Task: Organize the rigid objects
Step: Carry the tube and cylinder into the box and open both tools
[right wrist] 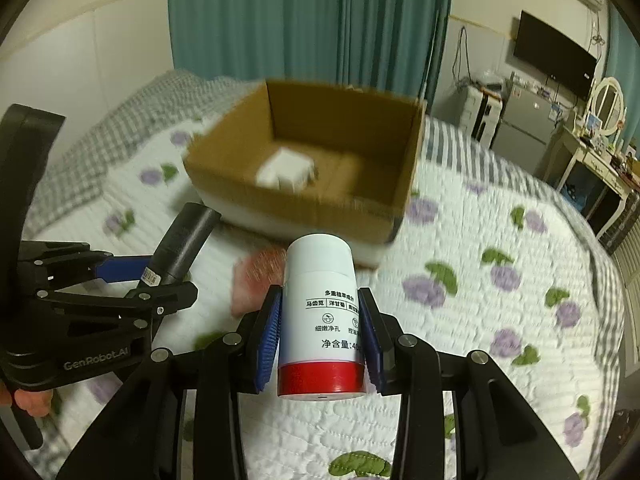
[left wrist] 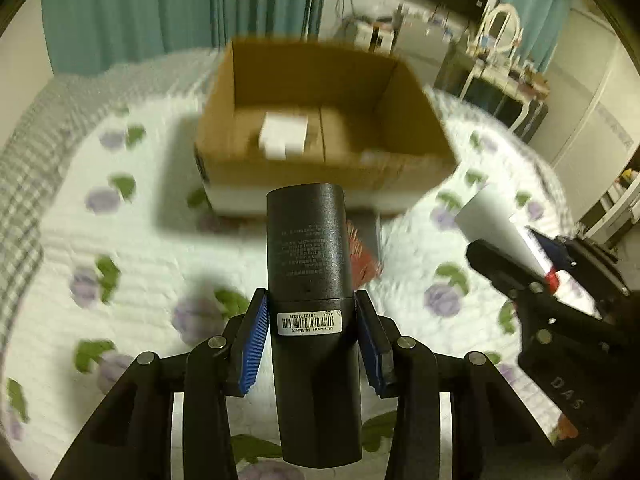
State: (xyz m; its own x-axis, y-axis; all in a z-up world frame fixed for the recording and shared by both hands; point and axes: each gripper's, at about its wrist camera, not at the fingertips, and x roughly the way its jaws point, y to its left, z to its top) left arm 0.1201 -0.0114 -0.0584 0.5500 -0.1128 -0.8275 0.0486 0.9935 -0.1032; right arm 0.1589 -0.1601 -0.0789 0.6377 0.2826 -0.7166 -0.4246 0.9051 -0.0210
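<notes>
My left gripper is shut on a black bottle with a barcode label, held above the bed. It also shows in the right wrist view. My right gripper is shut on a white bottle with a red band; it shows at the right of the left wrist view. An open cardboard box stands on the bed ahead of both grippers, also seen in the right wrist view. A white box lies inside it.
A reddish object lies on the floral quilt just before the cardboard box, partly hidden by the bottles. Teal curtains hang behind. A dresser with a mirror and a TV stand at the right.
</notes>
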